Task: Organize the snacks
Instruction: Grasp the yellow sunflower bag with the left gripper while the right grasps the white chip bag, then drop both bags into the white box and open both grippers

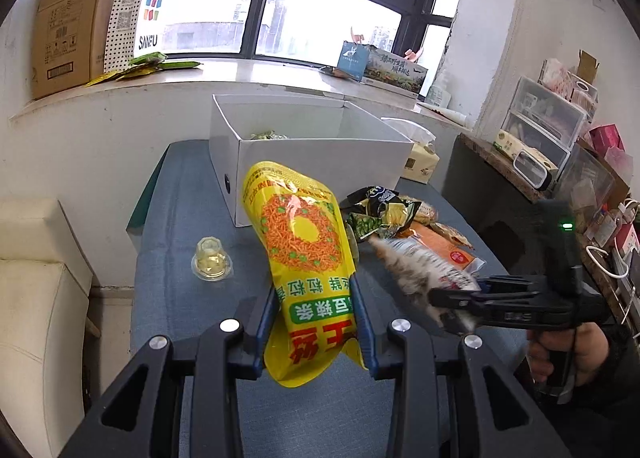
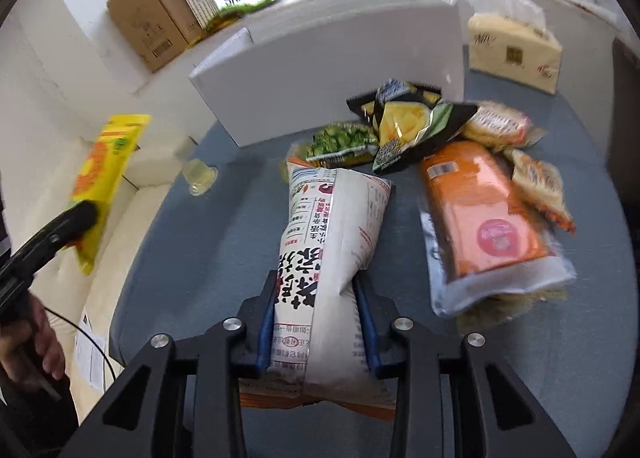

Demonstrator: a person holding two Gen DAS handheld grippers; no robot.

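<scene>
- jelly cup sits alone on the blue tabletop, left of everything else
- left gripper clamped on the yellow snack bag, held up over the table before the white box
- right gripper clenched on the white snack bag, raised above the table
- loose pile right of it: green pea pack, black chip bag, orange pack
- tissue pack far right, beside the box

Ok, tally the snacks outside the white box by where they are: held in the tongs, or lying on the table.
Held in tongs: 2, the yellow bag in the left tongs and the white bag in the right tongs.
Loose packets on the table: 5, namely black-yellow, green, orange, two small tan.
Jelly cup: 1.
Total: 8.
</scene>
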